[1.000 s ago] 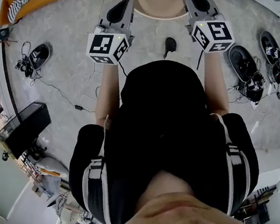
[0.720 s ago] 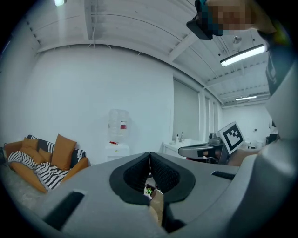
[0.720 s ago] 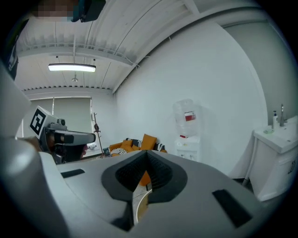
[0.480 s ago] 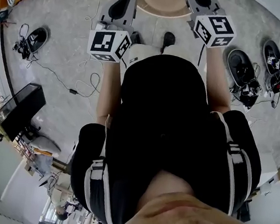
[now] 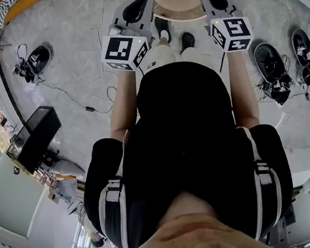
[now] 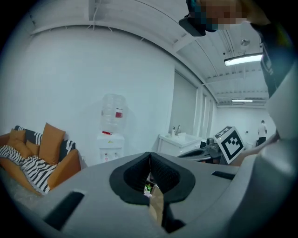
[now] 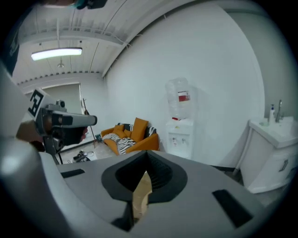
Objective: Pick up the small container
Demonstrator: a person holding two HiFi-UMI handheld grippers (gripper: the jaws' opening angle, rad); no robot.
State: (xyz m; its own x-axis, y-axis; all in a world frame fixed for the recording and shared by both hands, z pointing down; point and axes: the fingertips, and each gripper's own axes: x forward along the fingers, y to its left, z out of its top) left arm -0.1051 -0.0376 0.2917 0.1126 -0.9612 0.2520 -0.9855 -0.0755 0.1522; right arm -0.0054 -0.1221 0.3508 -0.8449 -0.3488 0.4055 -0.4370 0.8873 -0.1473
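Small container is not plainly in sight in any view, so I cannot say where it sits. It is presumably on the round table [image 5: 182, 13] just ahead of both tongs' tips. Behind the left tongs' [image 6: 150, 155] tips a tiny green-and-pale speck shows, too small to name.

Both pairs are pressed together and pinch nothing. The left tongs' pads meet at the tip, and so do the right tongs' [image 7: 147, 155]. In each gripper view only a tan sliver shows low in the gap, while the cameras look mostly at the room's far wall.

To do this step well, I would tip one pair further down until the table top fills its view. Then find the container, spread the jaws before nearing it, straddle it squarely and close gently. The other pair should stay clear.

By count:
- Two tongs, each with one marker cube [image 5: 123, 52].
- One round table.
- One water dispenser [image 6: 111, 139], well beyond the tips.
- One orange sofa [image 7: 132, 137], off to the side.
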